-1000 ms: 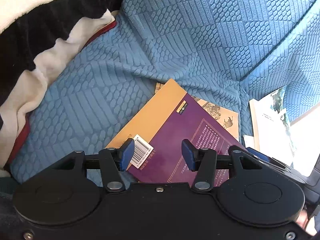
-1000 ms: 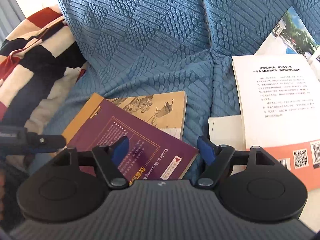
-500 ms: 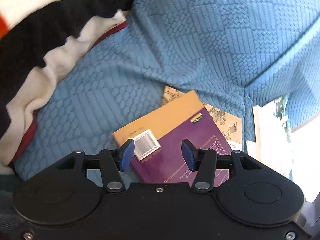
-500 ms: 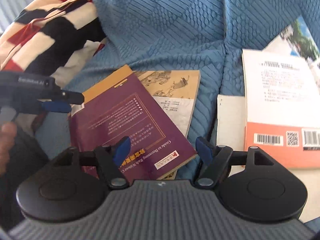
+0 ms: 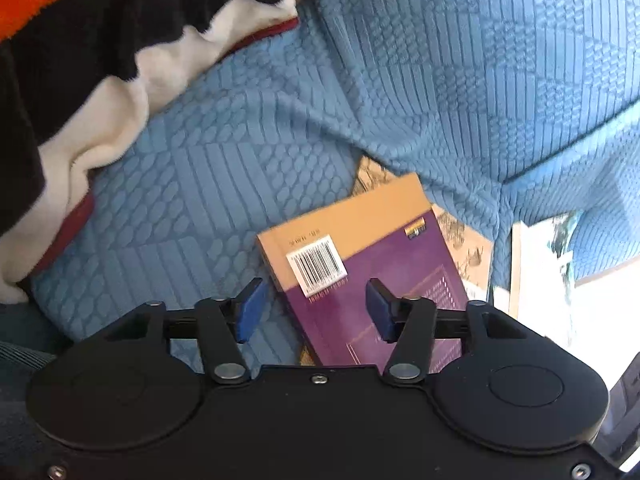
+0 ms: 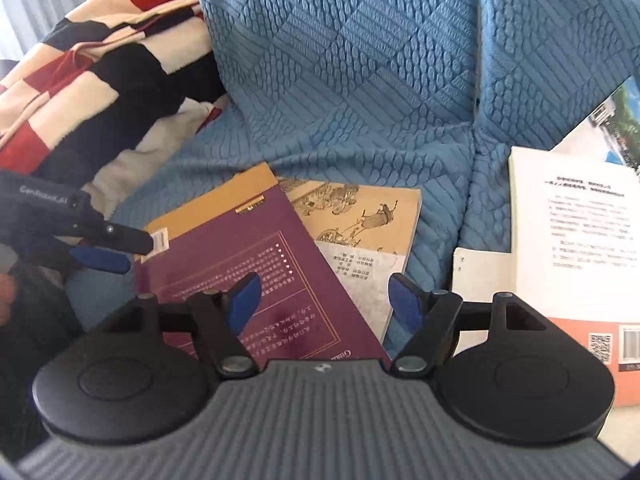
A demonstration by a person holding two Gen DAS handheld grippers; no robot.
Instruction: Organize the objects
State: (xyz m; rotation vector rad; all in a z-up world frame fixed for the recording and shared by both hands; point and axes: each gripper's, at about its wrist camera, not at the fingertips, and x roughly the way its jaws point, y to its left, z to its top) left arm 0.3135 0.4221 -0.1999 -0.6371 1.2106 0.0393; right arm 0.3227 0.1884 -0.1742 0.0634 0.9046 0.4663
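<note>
Left gripper (image 5: 312,310): black body, round discs, blue pads, silver screws.
Right gripper (image 6: 324,304): ribbed grey housing, black arms, blue pads.

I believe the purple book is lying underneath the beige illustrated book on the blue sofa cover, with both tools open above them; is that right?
Not quite: the purple book lies on top of the beige illustrated book, overlapping its left part, as the right wrist view shows. The rest holds: they rest on the blue sofa cover, with the left tool and right tool open.

We find a home sitting area: a sofa under a blue quilted cover (image 6: 360,80), a striped fleece blanket (image 6: 100,80) at its end, and paperback books (image 6: 256,264) scattered on the seat.
</note>
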